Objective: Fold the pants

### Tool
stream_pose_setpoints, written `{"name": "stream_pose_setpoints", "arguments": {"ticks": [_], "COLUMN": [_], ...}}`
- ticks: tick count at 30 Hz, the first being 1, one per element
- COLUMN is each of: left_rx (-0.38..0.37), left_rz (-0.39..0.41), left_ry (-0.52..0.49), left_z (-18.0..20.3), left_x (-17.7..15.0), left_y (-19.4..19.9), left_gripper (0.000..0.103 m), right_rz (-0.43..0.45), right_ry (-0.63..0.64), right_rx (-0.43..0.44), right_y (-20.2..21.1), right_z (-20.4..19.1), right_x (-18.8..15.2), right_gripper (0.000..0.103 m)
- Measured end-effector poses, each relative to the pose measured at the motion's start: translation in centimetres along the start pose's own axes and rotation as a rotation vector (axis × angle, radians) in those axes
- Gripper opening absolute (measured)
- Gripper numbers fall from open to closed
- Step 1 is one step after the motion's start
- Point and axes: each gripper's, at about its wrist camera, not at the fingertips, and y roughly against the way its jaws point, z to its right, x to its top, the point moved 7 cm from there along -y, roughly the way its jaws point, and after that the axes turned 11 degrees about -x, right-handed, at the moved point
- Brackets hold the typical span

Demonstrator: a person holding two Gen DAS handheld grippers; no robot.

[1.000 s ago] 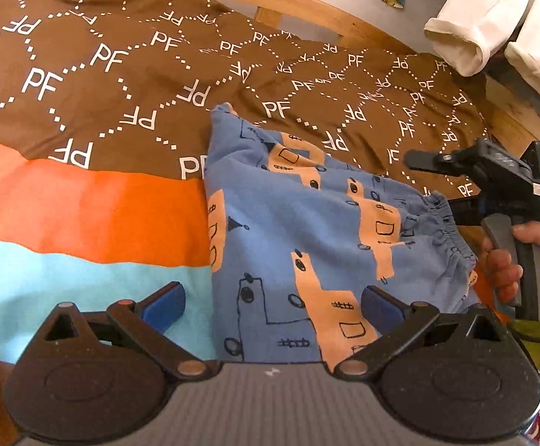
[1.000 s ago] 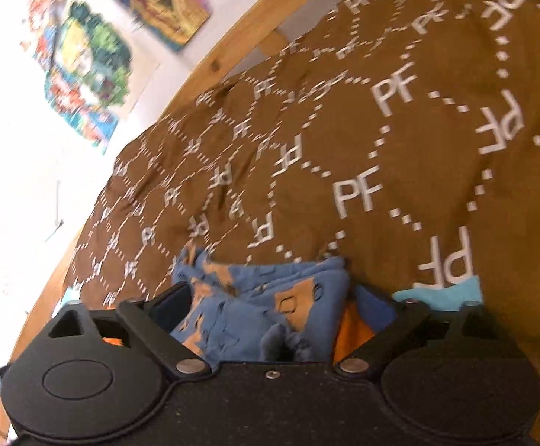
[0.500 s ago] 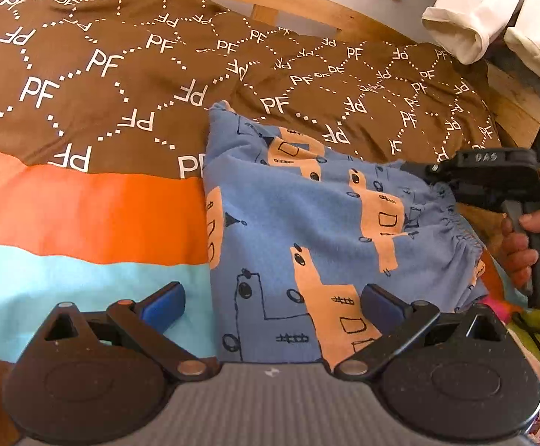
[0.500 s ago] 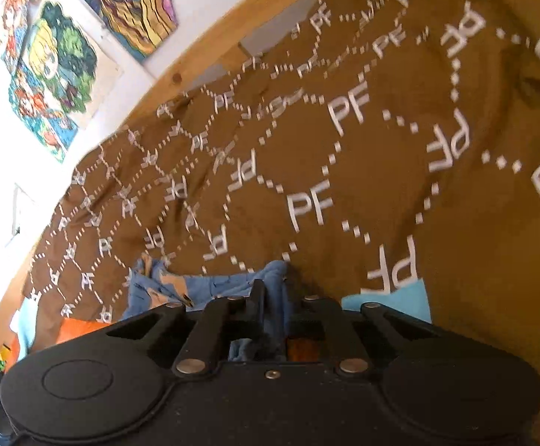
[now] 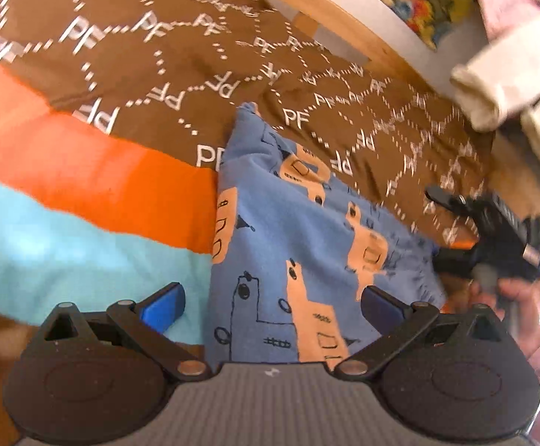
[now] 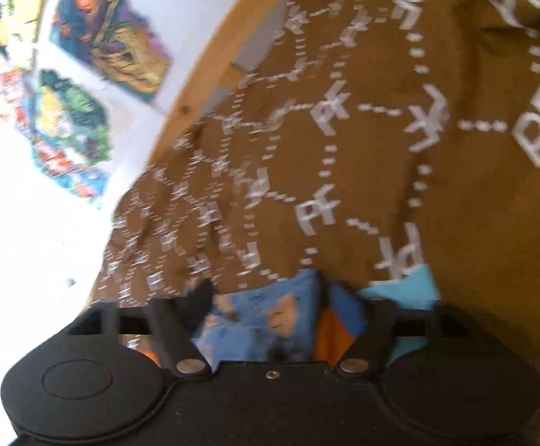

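Blue pants [image 5: 307,230] with orange printed shapes lie folded on the bedspread [image 5: 158,55]. My left gripper [image 5: 270,297] hovers over their near edge, open, its blue pads wide apart and touching nothing. At the gathered waistband on the right, a person's hand [image 5: 519,297] holds my right gripper [image 5: 456,223]. In the right wrist view the right gripper [image 6: 273,297] has its jaws opening. A bunch of the pants [image 6: 255,316] sits between its fingers, and the pads stand clear of the cloth.
The bedspread is brown with white "PF" lettering, then an orange band [image 5: 84,163] and a light-blue band [image 5: 65,230]. A wooden bed frame [image 5: 325,3] runs along the far side. Cream cloth [image 5: 511,74] hangs at top right. Posters [image 6: 113,37] cover the wall.
The right gripper was open, shut on the pants' waistband half a second ago, and has spread wide again. Both wrist views have rolled a little. The left gripper has stayed open.
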Motion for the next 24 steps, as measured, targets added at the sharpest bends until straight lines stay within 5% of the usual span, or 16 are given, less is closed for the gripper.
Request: {"name": "stream_pose_setpoints", "arguments": {"ticks": [9,12,17,20,24], "left_rx": [-0.033,-0.011,0.003,0.014,0.048], "left_rz": [-0.010,-0.033,-0.038,-0.046,-0.053], "left_ry": [0.075,0.037,0.054,0.059,0.042], "left_z": [-0.9,-0.5,-0.4,-0.1,0.1], "left_x": [0.4,0.3,0.3,0.3,0.0], "left_y": [-0.6,-1.1,-1.1,-1.1,-1.2], "left_gripper": [0.103,0.103,0.102,0.087,0.075], "right_rz": [-0.069,-0.055,-0.080,-0.089,-0.091], "right_ry": [0.267,0.237,0.253,0.249,0.243], "right_rx": [-0.120,-0.084,-0.057,-0.053,-0.081], "right_y": [-1.2,-1.5,-1.8,-1.8,-1.7], "right_z": [-2.3,-2.4,-3.1,-3.3,-3.2], "right_x": [-2.1,-2.4,-2.9,-3.1,-3.3], "right_gripper": [0.093,0.102,0.102,0.093,0.067]}}
